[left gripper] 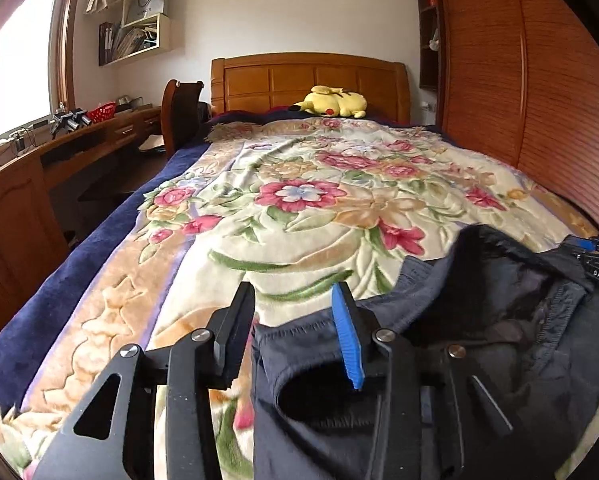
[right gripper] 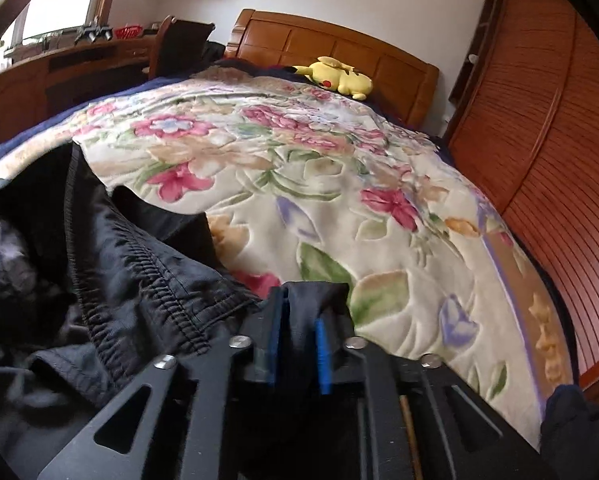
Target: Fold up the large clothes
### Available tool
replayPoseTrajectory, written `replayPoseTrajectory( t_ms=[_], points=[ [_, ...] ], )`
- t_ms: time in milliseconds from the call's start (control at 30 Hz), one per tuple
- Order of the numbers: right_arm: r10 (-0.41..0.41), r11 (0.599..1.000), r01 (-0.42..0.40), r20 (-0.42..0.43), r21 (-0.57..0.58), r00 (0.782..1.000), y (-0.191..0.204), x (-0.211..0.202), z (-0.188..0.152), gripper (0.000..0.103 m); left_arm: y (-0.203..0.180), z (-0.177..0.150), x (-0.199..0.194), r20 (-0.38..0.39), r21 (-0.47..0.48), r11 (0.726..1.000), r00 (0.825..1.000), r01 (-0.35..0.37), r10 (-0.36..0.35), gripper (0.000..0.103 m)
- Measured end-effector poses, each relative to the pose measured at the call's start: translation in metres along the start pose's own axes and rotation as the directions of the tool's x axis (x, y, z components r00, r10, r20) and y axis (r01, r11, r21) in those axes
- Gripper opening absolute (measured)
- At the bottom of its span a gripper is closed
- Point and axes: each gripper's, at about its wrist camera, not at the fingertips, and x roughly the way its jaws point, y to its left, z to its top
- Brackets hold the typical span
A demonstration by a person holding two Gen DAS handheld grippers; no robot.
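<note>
A dark navy fabric garment with an elastic gathered waistband (left gripper: 479, 320) lies bunched at the near end of the bed, on a cream plush blanket patterned with pink flowers (left gripper: 299, 200). The left gripper (left gripper: 295, 320) stands partly open, the waistband edge loose between its jaws, while the right gripper (right gripper: 299, 340) is parted with a fold of the cloth between its blue pads, untouched on one side. Legible writing: only "DAS" on the black gripper part at the left view's right edge; a white bag's print on the wall shelf is too small to read.

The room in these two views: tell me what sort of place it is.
A bedroom, most likely in a home: a bed with a wooden headboard and floral blanket, a yellow plush toy by the headboard, a wooden desk under the window.
</note>
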Motion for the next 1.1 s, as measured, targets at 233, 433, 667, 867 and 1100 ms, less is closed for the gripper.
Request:
replayPoseTrajectory(
  t_ms=[233,433,667,867,1100],
  points=[
    [0.057,0.997,-0.060,0.073,0.044,0.996,-0.002,-0.041,-0.011,0.075,-0.015,-0.004,-0.033,0.023,-0.027,0.996,0.996,0.089,-0.089,0.085],
    [0.201,0.980,-0.201,0.093,-0.007,0.975,0.026,-0.061,-0.021,0.075,-0.026,-0.030,-0.056,0.047,-0.047,0.994,0.995,0.095,-0.093,0.085],
    [0.332,0.940,-0.325,0.060,-0.101,0.941,0.078,-0.062,-0.022,0.075,-0.017,-0.063,-0.062,0.016,-0.025,0.999,0.999,0.042,-0.041,0.085],
    [0.397,0.906,-0.394,-0.014,-0.156,0.918,0.117,-0.047,-0.016,0.075,-0.007,-0.073,-0.059,-0.007,-0.012,0.999,0.999,0.042,-0.042,0.085],
    [0.436,0.838,-0.463,-0.155,-0.287,0.886,0.155,-0.030,-0.015,0.075,0.002,-0.082,-0.052,-0.035,-0.011,0.998,0.998,0.060,-0.061,0.085]
  ],
)
